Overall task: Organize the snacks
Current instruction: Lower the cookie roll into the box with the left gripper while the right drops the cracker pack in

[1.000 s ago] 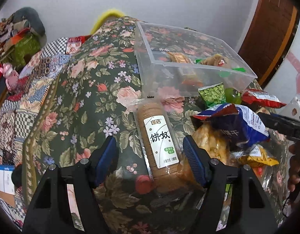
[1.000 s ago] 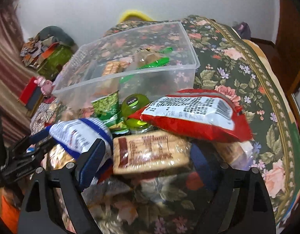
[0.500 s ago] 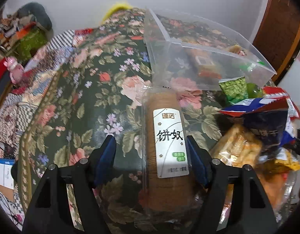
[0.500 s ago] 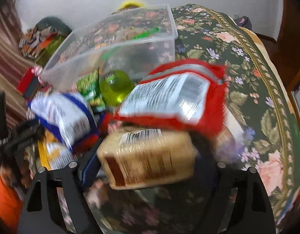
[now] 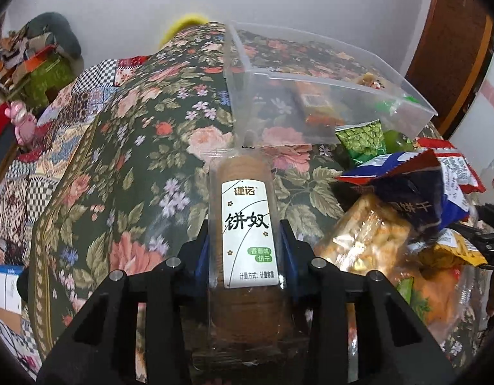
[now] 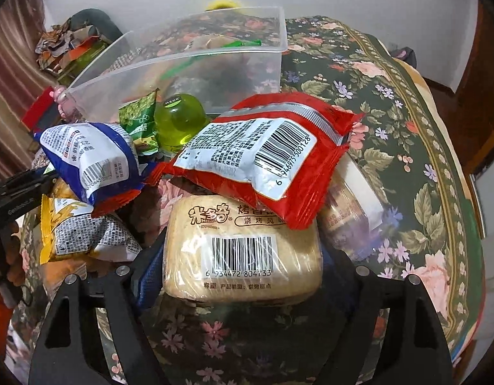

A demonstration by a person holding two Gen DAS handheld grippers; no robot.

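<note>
My left gripper [image 5: 245, 250] is shut on a clear sleeve of round brown biscuits [image 5: 247, 224] with a white label, on the floral cloth. My right gripper [image 6: 243, 269] is shut on a beige wrapped cake pack [image 6: 240, 250] with a barcode. A red snack bag [image 6: 263, 154] rests across the top of that pack. The clear plastic bin [image 5: 327, 96] stands beyond both grippers and holds a few snacks; it also shows in the right wrist view [image 6: 198, 64].
A pile lies between the grippers: a blue bag [image 6: 89, 157], a yellow bag [image 6: 73, 227], a green pea pack [image 6: 139, 118], a green jelly cup [image 6: 179, 122] and a pale crisp pack [image 5: 368, 234]. The table edge drops off at right [image 6: 455, 192].
Both grippers have closed: the left on the biscuit sleeve, the right on the beige cake pack. Both moved in closer to their items, and the red bag shifted on top of the cake pack.
</note>
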